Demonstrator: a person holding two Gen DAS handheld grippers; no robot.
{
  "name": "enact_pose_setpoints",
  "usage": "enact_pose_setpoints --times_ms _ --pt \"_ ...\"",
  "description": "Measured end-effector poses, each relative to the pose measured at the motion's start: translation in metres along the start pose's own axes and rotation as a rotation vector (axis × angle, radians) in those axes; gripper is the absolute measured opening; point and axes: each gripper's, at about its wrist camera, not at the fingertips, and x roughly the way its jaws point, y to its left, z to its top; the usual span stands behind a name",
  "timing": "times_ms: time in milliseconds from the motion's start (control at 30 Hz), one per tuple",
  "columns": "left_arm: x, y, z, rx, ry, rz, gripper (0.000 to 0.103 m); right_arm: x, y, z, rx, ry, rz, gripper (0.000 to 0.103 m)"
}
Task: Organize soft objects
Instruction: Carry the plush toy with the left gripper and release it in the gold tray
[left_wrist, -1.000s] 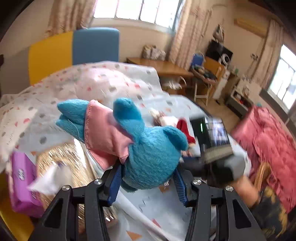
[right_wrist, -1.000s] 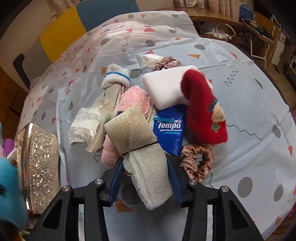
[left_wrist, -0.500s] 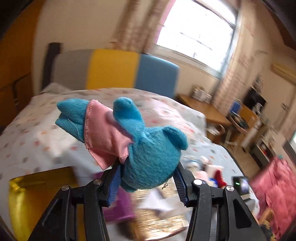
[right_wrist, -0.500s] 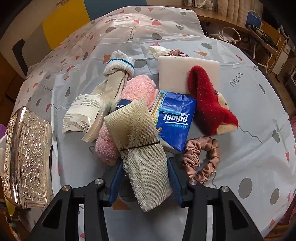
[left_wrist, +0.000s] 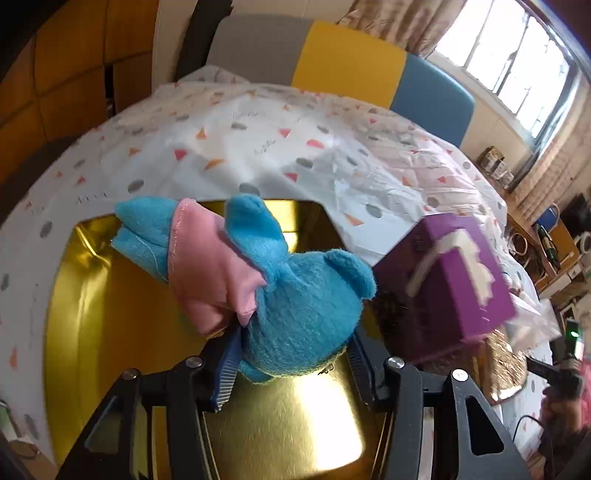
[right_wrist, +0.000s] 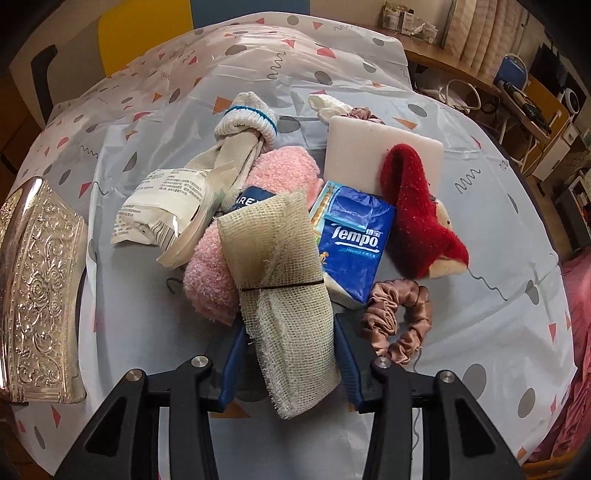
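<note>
A blue plush toy (left_wrist: 303, 306) with a pink cloth part hangs over the open gold box (left_wrist: 92, 332), and my left gripper (left_wrist: 293, 365) is shut on its body. In the right wrist view my right gripper (right_wrist: 290, 354) is shut on a beige gauze bundle (right_wrist: 273, 243) tied with a black band. It is held just above a pile on the bed cover. The pile holds a pink fuzzy sock (right_wrist: 210, 273), a blue Tempo tissue pack (right_wrist: 354, 247), a red plush (right_wrist: 413, 206), a white foam block (right_wrist: 369, 144), a satin scrunchie (right_wrist: 399, 314) and a knotted white sock (right_wrist: 247, 118).
A purple tissue box (left_wrist: 454, 280) stands right of the gold box. An ornate metallic box (right_wrist: 37, 288) lies at the left edge of the right wrist view, with a white packet (right_wrist: 162, 203) beside the pile. A patterned cover (right_wrist: 480, 362) spreads over the bed.
My left gripper has swung the blue plush from over the bed to above the open gold box and dropped lower. The right gripper has stayed over the pile with the gauze bundle.
</note>
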Motion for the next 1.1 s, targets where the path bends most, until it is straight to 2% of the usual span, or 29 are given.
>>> enact_pose_setpoints --times_ms 200,400,567,700,867,1100 --pt "0.038 -0.006 0.025 0.005 0.015 0.012 0.062 0.002 0.004 0.0 -0.015 -0.003 -0.018 0.045" --pt "0.042 -0.002 0.035 -0.028 0.0 0.041 0.073 0.002 0.008 -0.001 -0.035 -0.006 -0.035 0.045" --pt "0.025 0.003 0.018 -0.091 -0.01 0.069 0.076 0.002 0.008 -0.001 -0.034 -0.005 -0.035 0.045" --pt "0.007 0.004 -0.004 -0.121 -0.022 0.124 0.079 0.002 0.008 -0.002 -0.035 -0.008 -0.036 0.045" --pt "-0.017 0.003 -0.029 -0.119 -0.055 0.172 0.09 0.001 0.009 -0.003 -0.039 -0.013 -0.04 0.044" --pt "-0.054 -0.003 -0.054 -0.077 -0.133 0.216 0.094 -0.006 0.01 -0.004 -0.04 -0.048 -0.033 0.041"
